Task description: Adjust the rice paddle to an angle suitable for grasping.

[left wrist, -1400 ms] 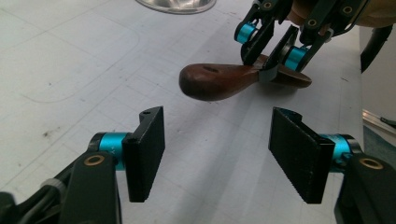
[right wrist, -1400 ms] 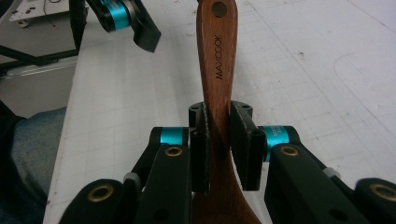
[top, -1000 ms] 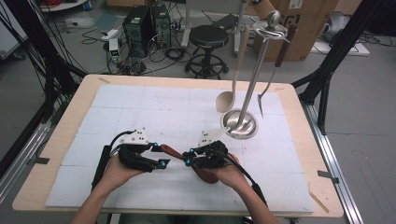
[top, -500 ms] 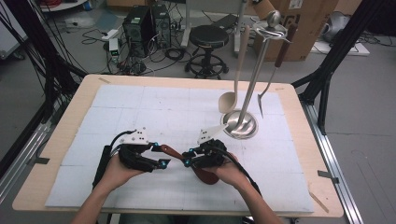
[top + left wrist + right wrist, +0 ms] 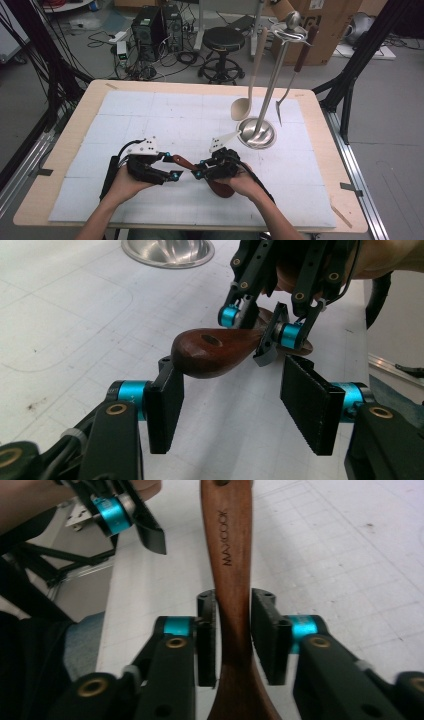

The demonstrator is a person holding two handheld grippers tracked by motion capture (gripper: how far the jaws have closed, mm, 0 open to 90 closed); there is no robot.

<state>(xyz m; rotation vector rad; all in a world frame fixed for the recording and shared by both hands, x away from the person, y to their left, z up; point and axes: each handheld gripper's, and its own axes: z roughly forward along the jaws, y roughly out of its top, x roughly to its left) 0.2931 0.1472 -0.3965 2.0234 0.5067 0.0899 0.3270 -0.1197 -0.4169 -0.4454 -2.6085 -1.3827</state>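
Note:
A dark wooden spoon [image 5: 181, 161] lies level between my two grippers, just above the white mat. My right gripper [image 5: 199, 169] is shut on its neck, with both pads against the wood [image 5: 227, 540]. Its jaws have just been closing with the spoon between them. The spoon's bowl [image 5: 222, 189] pokes out under the right hand. My left gripper [image 5: 172, 165] faces it with its jaws wide apart. In the left gripper view the handle's rounded end [image 5: 210, 350] sits at the tip of one left pad [image 5: 165, 405], while the other pad [image 5: 305, 407] stands well clear.
A steel utensil stand [image 5: 257, 134] rises at the back right. A pale wooden spoon [image 5: 242, 107] and a dark-handled fork [image 5: 285, 100] hang from it. The white gridded mat [image 5: 165, 115] covers the wooden table [image 5: 330, 150].
The right hand has shifted slightly and the spoon's bowl now shows below it. The left hand and gripper have stayed put.

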